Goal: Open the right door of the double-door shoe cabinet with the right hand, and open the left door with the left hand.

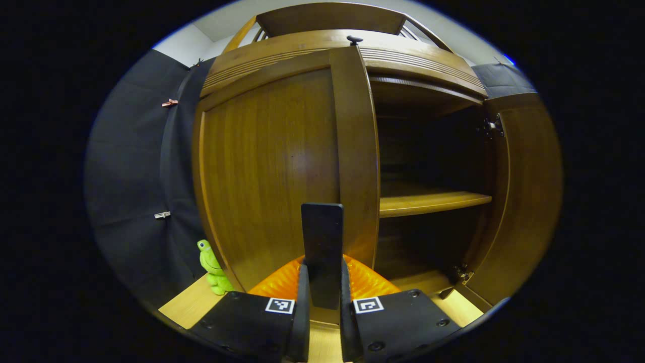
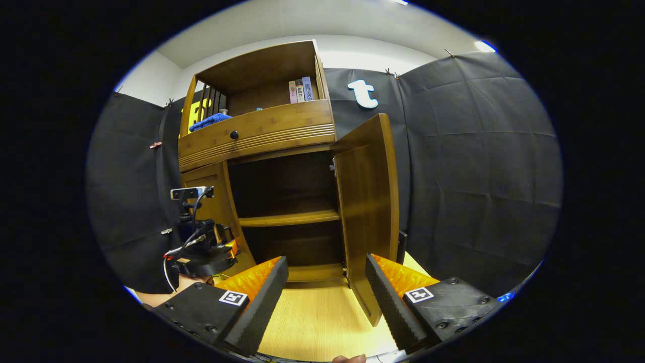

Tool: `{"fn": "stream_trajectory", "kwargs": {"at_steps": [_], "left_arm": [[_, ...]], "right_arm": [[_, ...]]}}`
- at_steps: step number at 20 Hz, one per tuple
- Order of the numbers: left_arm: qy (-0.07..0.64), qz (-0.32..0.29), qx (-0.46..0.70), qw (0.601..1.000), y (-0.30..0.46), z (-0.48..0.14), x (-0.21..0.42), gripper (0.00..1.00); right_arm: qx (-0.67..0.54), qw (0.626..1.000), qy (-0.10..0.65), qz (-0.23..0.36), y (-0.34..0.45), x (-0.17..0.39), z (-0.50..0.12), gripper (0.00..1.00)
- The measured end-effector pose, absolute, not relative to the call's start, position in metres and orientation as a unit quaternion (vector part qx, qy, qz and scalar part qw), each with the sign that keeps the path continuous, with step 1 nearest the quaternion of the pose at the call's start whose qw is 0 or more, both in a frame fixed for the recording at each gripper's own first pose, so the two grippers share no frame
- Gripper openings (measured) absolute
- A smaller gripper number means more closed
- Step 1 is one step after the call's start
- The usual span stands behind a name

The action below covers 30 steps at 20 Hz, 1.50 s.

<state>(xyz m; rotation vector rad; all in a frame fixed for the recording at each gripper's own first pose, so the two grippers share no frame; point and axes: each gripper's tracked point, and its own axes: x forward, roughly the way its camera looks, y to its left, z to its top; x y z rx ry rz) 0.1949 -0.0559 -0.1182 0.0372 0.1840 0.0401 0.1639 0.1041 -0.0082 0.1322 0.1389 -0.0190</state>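
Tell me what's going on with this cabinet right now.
A person is opening a double-door shoe cabinet with a gripper in each hand. The right door already stands swung wide, showing a bare shelf inside, and the right gripper hangs open in front, holding nothing. The left gripper is shut on the left door's handle, and the left door looks closed.

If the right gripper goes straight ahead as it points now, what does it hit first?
Likely nothing soon: the right gripper, jaws open, points into the cabinet's open right half beside the right door. Farther in, the shelf or the back panel; depth is unclear.
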Motion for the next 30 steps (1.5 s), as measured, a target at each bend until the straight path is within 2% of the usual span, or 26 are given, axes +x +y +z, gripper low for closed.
{"fn": "stream_trajectory", "kwargs": {"at_steps": [12, 13, 19, 20, 22, 23, 30], "left_arm": [[0.092, 0.039, 0.022, 0.995, 0.014, -0.114, 0.105, 0.23], [0.091, 0.04, 0.022, 0.995, 0.02, -0.114, 0.099, 0.23], [0.082, 0.042, 0.019, 0.996, 0.062, -0.115, 0.076, 0.18], [0.081, 0.043, 0.023, 0.996, 0.07, -0.115, 0.074, 0.17], [0.078, 0.045, 0.025, 0.996, 0.084, -0.114, 0.066, 0.15], [0.076, 0.046, 0.02, 0.996, 0.091, -0.114, 0.064, 0.14], [0.071, 0.053, 0.008, 0.996, 0.143, -0.112, 0.047, 0.1]], "right_arm": [[0.072, 0.995, 0.07, -0.006, 0.122, 0.158, -0.007, 1.0], [0.074, 0.995, 0.069, -0.006, 0.124, 0.158, -0.005, 0.97], [0.077, 0.995, 0.068, -0.007, 0.135, 0.152, -0.005, 0.98], [0.076, 0.995, 0.067, -0.007, 0.137, 0.152, -0.004, 0.93], [0.071, 0.995, 0.064, -0.005, 0.144, 0.151, -0.002, 0.93], [0.069, 0.996, 0.063, -0.005, 0.148, 0.151, -0.002, 0.98], [0.064, 0.996, 0.057, -0.007, 0.173, 0.144, 0.0, 0.98]]}}
